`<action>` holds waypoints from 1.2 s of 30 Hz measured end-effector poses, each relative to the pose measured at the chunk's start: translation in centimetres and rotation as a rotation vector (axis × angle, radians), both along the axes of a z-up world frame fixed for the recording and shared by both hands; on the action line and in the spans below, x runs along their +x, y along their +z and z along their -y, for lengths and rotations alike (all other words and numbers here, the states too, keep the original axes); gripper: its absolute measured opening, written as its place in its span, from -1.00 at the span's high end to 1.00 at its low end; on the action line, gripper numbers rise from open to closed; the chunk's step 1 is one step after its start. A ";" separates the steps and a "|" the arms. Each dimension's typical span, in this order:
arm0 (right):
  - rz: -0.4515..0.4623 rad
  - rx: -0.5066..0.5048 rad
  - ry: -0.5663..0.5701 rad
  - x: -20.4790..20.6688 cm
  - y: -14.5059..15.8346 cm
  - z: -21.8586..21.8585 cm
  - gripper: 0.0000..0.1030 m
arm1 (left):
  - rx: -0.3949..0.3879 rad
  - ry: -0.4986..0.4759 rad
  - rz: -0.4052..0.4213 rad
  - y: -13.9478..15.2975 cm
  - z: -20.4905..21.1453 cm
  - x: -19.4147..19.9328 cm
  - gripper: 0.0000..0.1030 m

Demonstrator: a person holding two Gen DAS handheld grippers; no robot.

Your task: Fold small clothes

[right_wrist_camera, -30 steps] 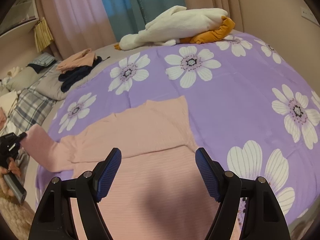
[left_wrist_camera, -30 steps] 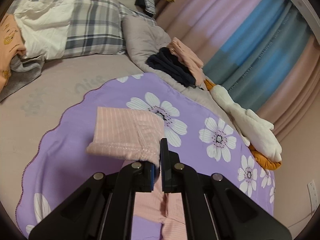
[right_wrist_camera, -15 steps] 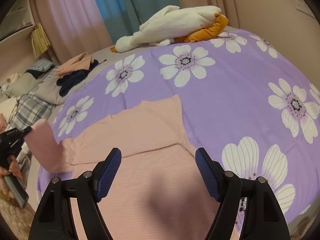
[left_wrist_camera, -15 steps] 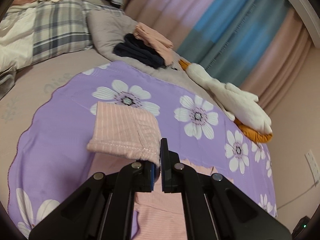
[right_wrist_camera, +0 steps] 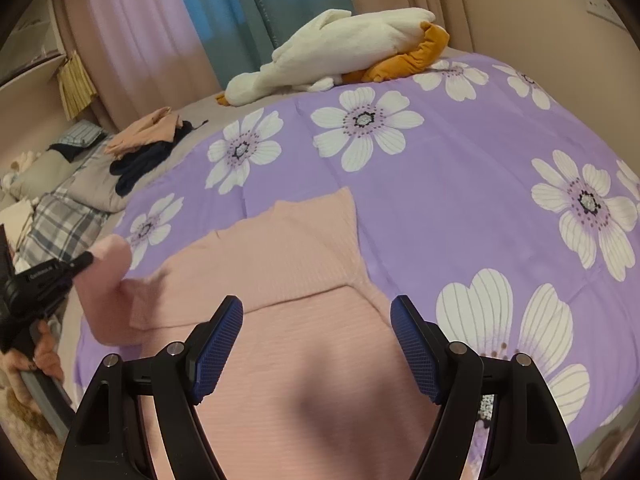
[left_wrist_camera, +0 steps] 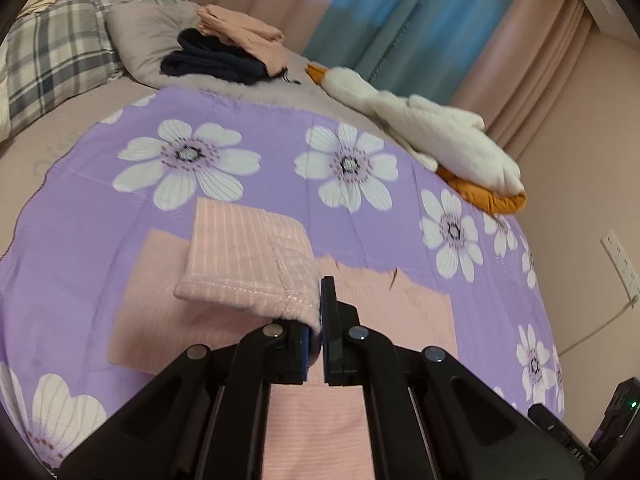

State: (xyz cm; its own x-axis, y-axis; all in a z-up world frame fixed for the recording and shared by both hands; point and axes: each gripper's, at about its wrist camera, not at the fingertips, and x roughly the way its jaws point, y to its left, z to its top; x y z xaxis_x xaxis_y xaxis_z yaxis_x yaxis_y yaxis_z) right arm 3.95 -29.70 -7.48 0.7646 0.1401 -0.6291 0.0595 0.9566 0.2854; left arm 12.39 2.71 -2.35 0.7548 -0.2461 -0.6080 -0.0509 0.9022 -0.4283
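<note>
A pink top [right_wrist_camera: 280, 280] lies spread on the purple flowered cover [right_wrist_camera: 460, 184] of the bed. One sleeve [left_wrist_camera: 248, 260] is lifted off the cover and folded over the top's body, its cuff pinched in the left tongs [left_wrist_camera: 322, 320], whose jaws are closed tight on the fabric. The right tongs [right_wrist_camera: 316, 344] hover over the top's near part with jaws wide and nothing between them. Beyond the top, at the cover's far edge, lies a white plush duck [left_wrist_camera: 432, 140] with orange feet. Further along that edge, dark and peach clothes [left_wrist_camera: 224, 52] are piled on a grey pillow [left_wrist_camera: 140, 40], with a plaid pillow [left_wrist_camera: 52, 64] beside it. Curtains [left_wrist_camera: 400, 20] hang behind.
</note>
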 end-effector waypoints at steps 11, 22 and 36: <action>-0.019 0.001 -0.010 -0.2 -0.8 0.5 -0.47 | 0.007 -0.076 -0.099 -3.8 3.2 0.7 0.97; -0.047 0.013 -0.017 0.1 -1.6 0.9 -0.47 | 0.027 -0.152 -0.253 -9.8 6.7 1.5 0.97; -0.092 0.013 0.010 0.7 -2.8 0.5 -0.47 | -0.001 -0.188 -0.304 -10.4 6.2 1.1 0.17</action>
